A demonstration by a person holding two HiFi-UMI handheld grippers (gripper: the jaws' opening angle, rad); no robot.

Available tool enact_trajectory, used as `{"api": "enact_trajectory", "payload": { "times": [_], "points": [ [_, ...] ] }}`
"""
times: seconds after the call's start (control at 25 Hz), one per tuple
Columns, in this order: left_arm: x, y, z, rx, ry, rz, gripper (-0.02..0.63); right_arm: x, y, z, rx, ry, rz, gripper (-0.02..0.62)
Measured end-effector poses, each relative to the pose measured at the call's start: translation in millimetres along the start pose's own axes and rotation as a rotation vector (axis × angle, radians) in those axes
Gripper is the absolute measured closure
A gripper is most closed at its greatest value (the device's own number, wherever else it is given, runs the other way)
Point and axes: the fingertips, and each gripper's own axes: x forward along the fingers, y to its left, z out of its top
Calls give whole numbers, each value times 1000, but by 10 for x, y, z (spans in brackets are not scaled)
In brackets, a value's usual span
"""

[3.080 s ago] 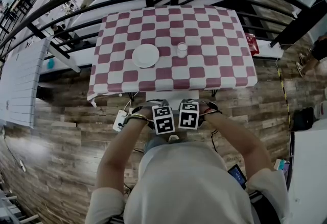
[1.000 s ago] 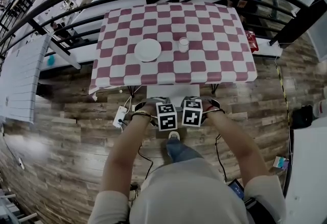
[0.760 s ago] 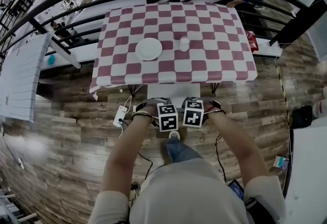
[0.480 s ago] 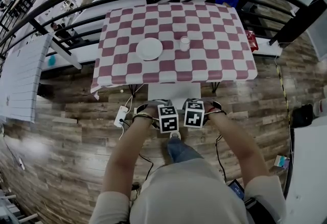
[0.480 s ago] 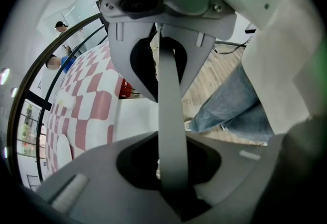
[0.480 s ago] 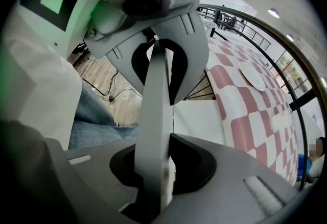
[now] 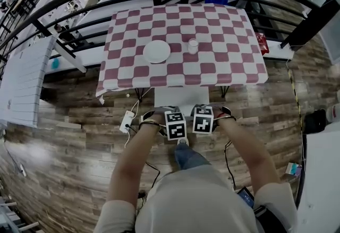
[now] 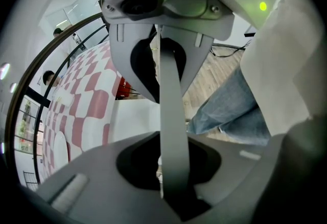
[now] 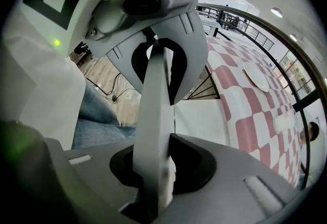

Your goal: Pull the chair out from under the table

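- Left gripper (image 7: 171,120): jaws clamped on the chair's backrest (image 8: 171,105) top edge.
- Right gripper (image 7: 201,118): jaws clamped on the same edge, just beside the left.
- Chair (image 7: 180,95): white seat protrudes from under the bench (image 7: 223,46) near edge.
- Bench top: plate (image 7: 156,51), cup (image 7: 193,46).

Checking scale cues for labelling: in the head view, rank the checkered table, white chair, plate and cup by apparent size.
1. checkered table
2. white chair, counting only the part showing beyond the table
3. plate
4. cup
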Motion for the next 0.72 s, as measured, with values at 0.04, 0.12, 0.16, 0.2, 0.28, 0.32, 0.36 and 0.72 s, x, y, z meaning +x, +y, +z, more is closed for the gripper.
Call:
{"api": "enact_trajectory", "payload": {
  "times": [0.04,0.12,0.16,0.2,0.28,0.32,0.36,0.72],
  "points": [
    [-2,-11,2,0,0,-2,528,-1,12,0,1,1,4,522],
    [-5,-33,1,-2,0,-4,528,-1,35,-1,2,2,10,522],
    [-5,-46,-1,-3,0,-5,528,0,47,-1,1,2,12,522],
    [-6,-60,-1,-4,1,-6,528,1,60,-2,1,2,14,520],
    [-11,-90,5,-8,-1,-10,528,-1,87,-2,0,-1,17,520],
    [-16,-104,7,-11,-2,-11,528,-4,99,2,-1,-3,18,520],
    [-21,-117,6,-14,-3,-12,528,-6,111,6,-2,-4,20,520],
    [-40,-257,-5,-12,-4,-17,528,-2,261,33,4,0,33,518]
  ]
}}
